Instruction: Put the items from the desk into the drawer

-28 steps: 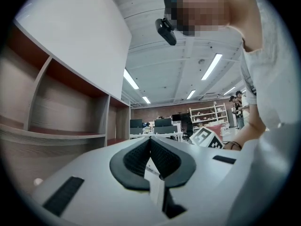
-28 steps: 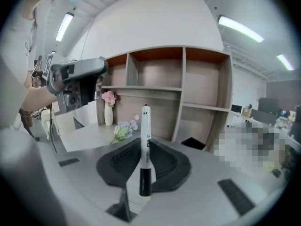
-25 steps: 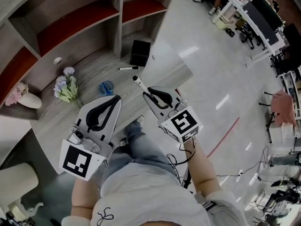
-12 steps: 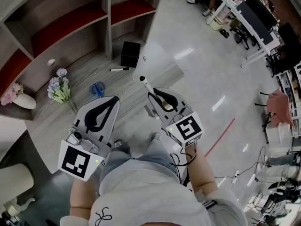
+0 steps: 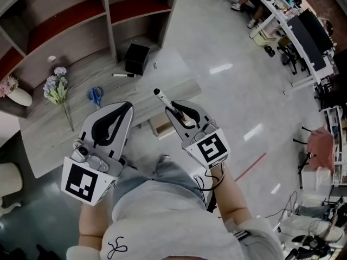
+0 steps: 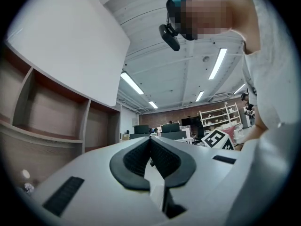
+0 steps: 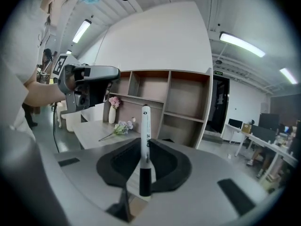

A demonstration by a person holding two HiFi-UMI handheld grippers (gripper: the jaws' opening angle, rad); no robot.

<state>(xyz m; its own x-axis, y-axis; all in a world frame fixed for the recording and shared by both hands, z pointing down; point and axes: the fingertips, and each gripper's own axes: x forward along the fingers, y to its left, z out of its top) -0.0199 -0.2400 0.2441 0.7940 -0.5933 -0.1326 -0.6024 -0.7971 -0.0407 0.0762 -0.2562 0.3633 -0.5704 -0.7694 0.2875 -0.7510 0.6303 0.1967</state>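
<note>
My right gripper (image 5: 178, 110) is shut on a white marker with a black cap (image 5: 161, 97), which sticks out past the fingertips toward the grey wooden desk (image 5: 65, 131). In the right gripper view the marker (image 7: 145, 126) stands upright between the pads of the right gripper (image 7: 145, 147). My left gripper (image 5: 127, 106) is shut on nothing, level with the desk's front edge; its jaws meet with nothing between them (image 6: 150, 140). On the desk lie a second marker (image 5: 123, 75), blue scissors (image 5: 96, 96), a flower sprig (image 5: 56, 88) and a black box (image 5: 135, 57).
A wooden shelf unit (image 5: 103, 15) backs the desk, with a white vase (image 5: 19, 96) at its left end. A pale box-like shape (image 5: 160, 127) shows under the desk's front edge; what it is cannot be told. Polished floor (image 5: 233, 91) lies to the right.
The view has pulled back and swung right, so the desk and its items now sit further left and up. Both grippers stay as they were, the right still shut on the marker.
</note>
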